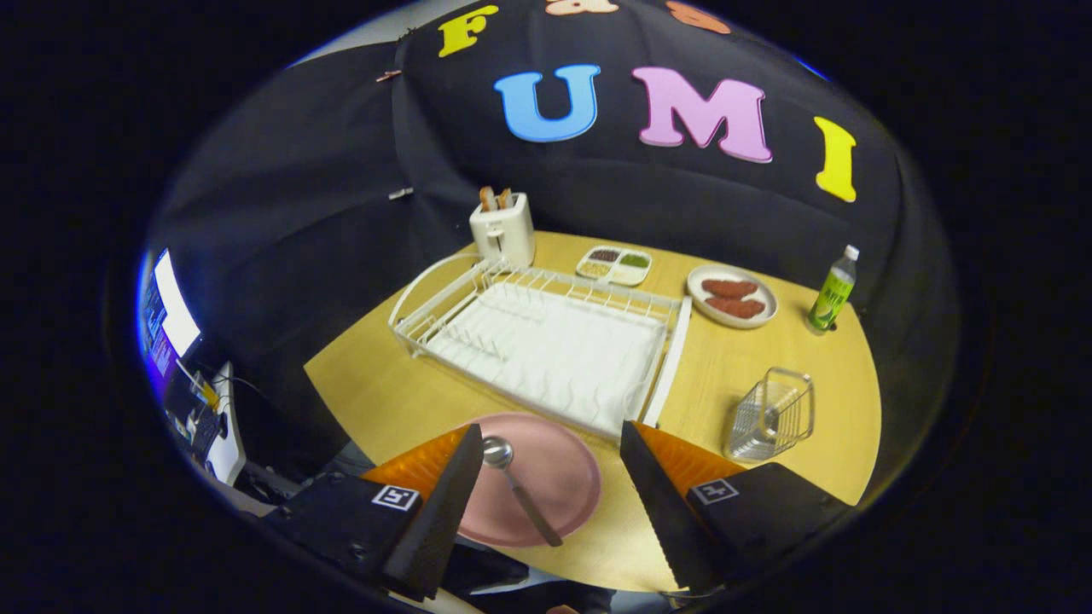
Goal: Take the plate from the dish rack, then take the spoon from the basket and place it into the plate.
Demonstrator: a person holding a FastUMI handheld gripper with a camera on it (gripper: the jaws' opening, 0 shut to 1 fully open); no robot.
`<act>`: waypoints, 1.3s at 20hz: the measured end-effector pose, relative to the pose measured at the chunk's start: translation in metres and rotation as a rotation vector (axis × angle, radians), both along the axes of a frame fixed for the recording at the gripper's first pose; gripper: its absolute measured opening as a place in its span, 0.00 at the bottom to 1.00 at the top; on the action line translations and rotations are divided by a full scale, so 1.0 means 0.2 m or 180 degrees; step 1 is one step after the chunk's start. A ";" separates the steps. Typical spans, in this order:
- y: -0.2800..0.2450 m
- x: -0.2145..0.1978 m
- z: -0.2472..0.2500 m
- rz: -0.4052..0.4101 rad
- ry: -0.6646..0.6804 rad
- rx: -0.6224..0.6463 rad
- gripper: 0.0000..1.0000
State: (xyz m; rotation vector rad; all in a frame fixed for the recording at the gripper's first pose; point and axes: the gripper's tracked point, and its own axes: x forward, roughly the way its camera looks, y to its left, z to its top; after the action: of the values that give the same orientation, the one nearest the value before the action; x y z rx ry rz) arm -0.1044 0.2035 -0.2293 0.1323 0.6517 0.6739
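The gripper point(546, 495) stands with its fingers spread wide apart and nothing between the pads, raised a little above the near edge of the wooden table point(734, 375). That open stance suits a release: the spoon point(519, 488) lies on the pink plate point(546, 477), bowl toward the dish rack and handle running back toward the gripper, between the two fingers but closer to the left one. The plate sits flat on the table just in front of the dish rack point(554, 341), near enough to the person that the drop needs little reach.

The rack holds no dishes; its white tray and wire slots are bare, which fits the plate having been taken out. The wire basket point(772, 414) stands upright beyond the right finger, well apart from the plate; it appears to hold no cutlery, though the mesh makes that hard to confirm.

Farther back, a toaster point(503, 226) carries two slices in its slots, a divided dish point(614, 265) holds small portions, a round plate point(732, 296) bears two reddish patties, and a green bottle point(833, 292) stands beside it.

Judged from this layout, both parts of the task look complete.
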 end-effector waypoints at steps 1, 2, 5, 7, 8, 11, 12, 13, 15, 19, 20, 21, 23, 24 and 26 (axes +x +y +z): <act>-0.05 0.05 0.08 -0.0070 -0.0128 -0.0021 0.99; -0.11 0.10 0.15 -0.0135 -0.0250 -0.0031 0.99; -0.30 0.21 0.40 -0.0338 -0.0642 -0.0078 0.99; -0.43 0.29 0.55 -0.0498 -0.0918 -0.0106 0.98; -0.50 0.32 0.61 -0.0586 -0.1019 -0.0117 0.98; -0.69 0.39 0.75 -0.0784 -0.1199 -0.0044 0.98; -0.75 0.41 0.79 -0.0826 -0.1274 -0.0037 0.98; -0.81 0.43 0.83 -0.0876 -0.1334 -0.0027 0.98; -0.91 0.46 0.87 -0.0956 -0.1396 0.0001 0.98; -1.08 0.51 0.90 -0.1051 -0.1493 0.0033 0.98; -1.12 0.52 0.90 -0.1080 -0.1510 0.0021 0.98; -1.15 0.53 0.89 -0.1121 -0.1516 0.0016 0.98; -1.21 0.56 0.87 -0.1209 -0.1498 0.0040 0.98; -1.24 0.56 0.87 -0.1245 -0.1490 0.0057 0.98; -1.29 0.58 0.86 -0.1292 -0.1514 0.0054 0.98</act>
State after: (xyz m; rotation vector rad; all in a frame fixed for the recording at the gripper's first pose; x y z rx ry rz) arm 0.0119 -0.0544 -0.0580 0.1102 0.1505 0.2986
